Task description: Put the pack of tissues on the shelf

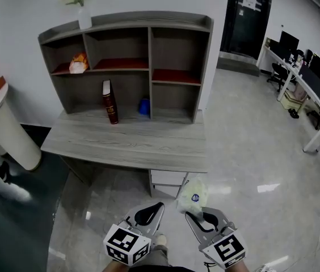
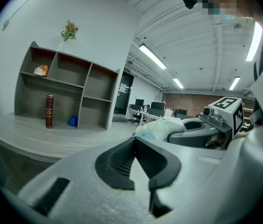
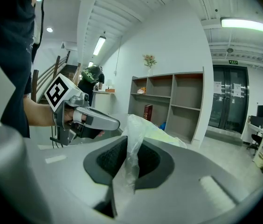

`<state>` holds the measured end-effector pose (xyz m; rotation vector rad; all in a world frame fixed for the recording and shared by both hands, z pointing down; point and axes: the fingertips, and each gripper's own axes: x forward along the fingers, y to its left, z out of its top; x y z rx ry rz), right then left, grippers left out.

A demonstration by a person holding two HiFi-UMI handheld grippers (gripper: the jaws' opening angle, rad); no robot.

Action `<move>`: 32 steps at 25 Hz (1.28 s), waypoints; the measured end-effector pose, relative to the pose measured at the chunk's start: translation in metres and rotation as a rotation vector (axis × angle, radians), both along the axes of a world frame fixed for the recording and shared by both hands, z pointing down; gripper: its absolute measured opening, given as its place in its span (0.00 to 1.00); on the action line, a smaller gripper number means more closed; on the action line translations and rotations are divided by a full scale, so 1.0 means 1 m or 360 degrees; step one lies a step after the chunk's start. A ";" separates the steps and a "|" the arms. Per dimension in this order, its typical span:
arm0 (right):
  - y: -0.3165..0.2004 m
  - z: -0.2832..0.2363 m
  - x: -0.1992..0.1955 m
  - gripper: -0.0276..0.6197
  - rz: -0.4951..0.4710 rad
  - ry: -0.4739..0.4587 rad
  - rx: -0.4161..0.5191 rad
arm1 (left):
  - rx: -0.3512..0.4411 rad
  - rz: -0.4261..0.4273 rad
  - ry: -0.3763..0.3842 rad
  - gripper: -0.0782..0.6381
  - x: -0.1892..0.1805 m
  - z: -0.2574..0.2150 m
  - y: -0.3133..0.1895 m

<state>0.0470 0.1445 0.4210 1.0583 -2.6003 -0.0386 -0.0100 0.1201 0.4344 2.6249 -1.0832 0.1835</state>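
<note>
The pack of tissues (image 1: 193, 194), pale and wrapped in clear plastic, hangs above the floor in front of the desk. My right gripper (image 1: 190, 213) is shut on its wrapper; in the right gripper view the film (image 3: 130, 139) is pinched between the pads and the pack (image 3: 155, 132) bulges beyond them. My left gripper (image 1: 156, 206) is beside it on the left, shut with nothing between its jaws (image 2: 134, 141). The grey shelf (image 1: 148, 38) stands at the back of the wooden desk (image 1: 126, 143), well ahead of both grippers.
On the shelf are a red book (image 1: 109, 102), a blue thing (image 1: 144, 106) and an orange-white thing (image 1: 79, 64); a vase (image 1: 83, 17) stands on top. A white drawer unit (image 1: 168, 180) sits under the desk. A white round stand (image 1: 7, 129) is left, office desks (image 1: 313, 95) right.
</note>
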 end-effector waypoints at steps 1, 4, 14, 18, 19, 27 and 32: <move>-0.006 0.000 -0.001 0.11 0.0000 0.0003 0.0000 | -0.0001 -0.0002 -0.0001 0.10 -0.001 0.001 -0.006; -0.023 0.001 -0.005 0.11 -0.0017 0.0016 -0.0001 | -0.0014 -0.0010 0.0000 0.09 -0.004 0.003 -0.025; -0.080 -0.006 -0.019 0.11 -0.0051 0.0041 0.0017 | -0.0023 -0.0038 0.0000 0.09 -0.020 0.002 -0.075; -0.103 -0.005 -0.025 0.11 -0.0050 0.0044 0.0022 | -0.0008 -0.0036 -0.0009 0.09 -0.027 0.000 -0.097; -0.109 -0.005 -0.026 0.11 -0.0049 0.0047 0.0022 | -0.0007 -0.0038 -0.0011 0.09 -0.029 0.001 -0.102; -0.141 -0.012 -0.037 0.11 -0.0083 0.0057 0.0043 | -0.0009 -0.0018 -0.0021 0.09 -0.031 -0.002 -0.131; -0.163 -0.016 -0.040 0.11 -0.0097 0.0068 0.0055 | 0.0006 -0.0042 0.0007 0.09 -0.033 -0.008 -0.151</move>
